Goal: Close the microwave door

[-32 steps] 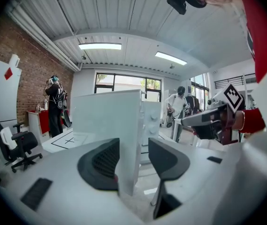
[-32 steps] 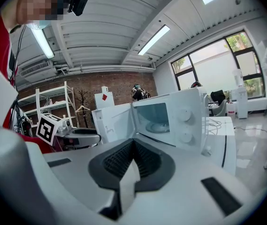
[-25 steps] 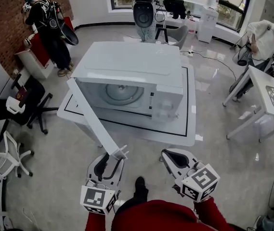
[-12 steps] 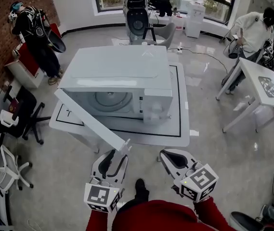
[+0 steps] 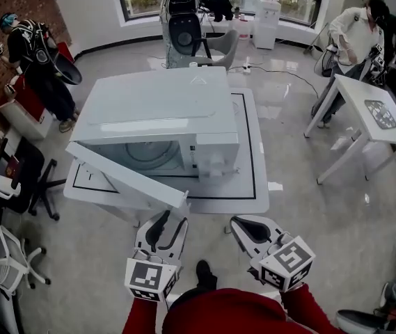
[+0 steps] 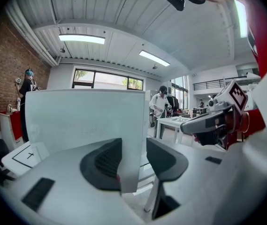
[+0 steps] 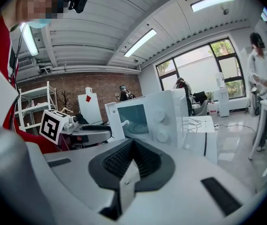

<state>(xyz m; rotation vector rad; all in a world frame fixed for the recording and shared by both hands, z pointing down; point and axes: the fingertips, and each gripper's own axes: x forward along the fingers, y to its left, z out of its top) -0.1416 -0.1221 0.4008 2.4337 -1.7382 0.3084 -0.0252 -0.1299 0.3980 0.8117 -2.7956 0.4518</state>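
White microwave door (image 5: 124, 179) stands half-open, swung nearer the microwave (image 5: 163, 106) than a second ago, its free edge between the jaws of my left gripper (image 5: 170, 220). Those jaws have just been closing yet seem not quite clamped; my right gripper (image 5: 243, 225) is clenched, empty. Closure, I judge, is under way.

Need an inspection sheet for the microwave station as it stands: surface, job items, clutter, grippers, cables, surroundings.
Surface: low white table with a black outline, carrying only the microwave.
Job's things: microwave; door part open, swung toward the person.
Clutter: nothing seen.
Grippers: left gripper open, fingers astride the door's free edge, jaws have just been closing; right gripper shut, empty.
Cables: cable on the floor behind the table.
Surroundings: office chairs at left, side table at right, people at the room's edges.
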